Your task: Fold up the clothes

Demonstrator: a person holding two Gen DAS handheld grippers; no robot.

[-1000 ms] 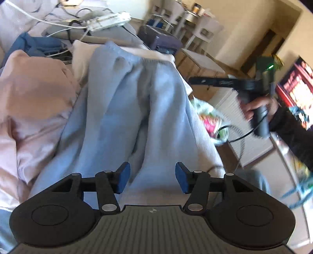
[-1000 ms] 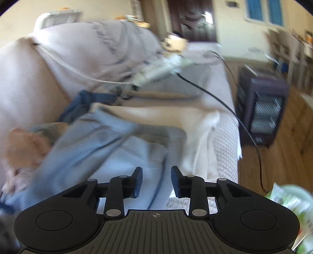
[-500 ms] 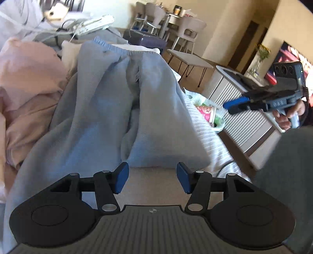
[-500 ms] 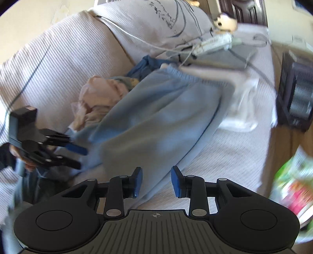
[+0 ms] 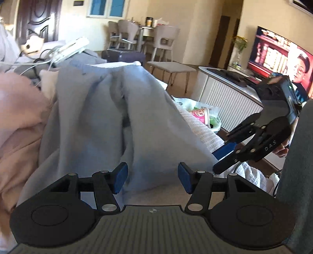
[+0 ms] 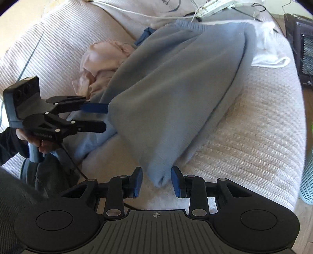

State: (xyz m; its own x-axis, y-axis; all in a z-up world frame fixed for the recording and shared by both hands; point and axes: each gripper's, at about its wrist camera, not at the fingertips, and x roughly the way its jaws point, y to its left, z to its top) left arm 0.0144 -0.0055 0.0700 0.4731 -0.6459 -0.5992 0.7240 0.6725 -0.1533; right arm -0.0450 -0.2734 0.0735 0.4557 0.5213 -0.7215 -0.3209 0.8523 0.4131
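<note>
Light blue sweatpants (image 5: 109,121) lie lengthwise on a white textured sofa (image 6: 254,117), waistband at the far end. They also show in the right wrist view (image 6: 176,88). My left gripper (image 5: 152,180) is open at the near cuff edge of the pants; in the right wrist view it (image 6: 103,116) sits at the pants' left side. My right gripper (image 6: 156,182) is open with the corner of a pant leg between its fingers, not clamped. In the left wrist view it (image 5: 221,158) is at the right cuff corner.
A pink garment (image 6: 99,58) lies bunched beside the pants, with a white cloth (image 6: 270,56) and a power strip with cables (image 6: 217,4) near the waistband. A heater (image 6: 301,43) stands off the sofa's far end. A bin with wrappers (image 5: 203,115), a low cabinet and a TV are on the right.
Both grippers have dropped to the near cuff end of the pants. My right gripper has swung in from the side to the cuff corner. Both stay open.
</note>
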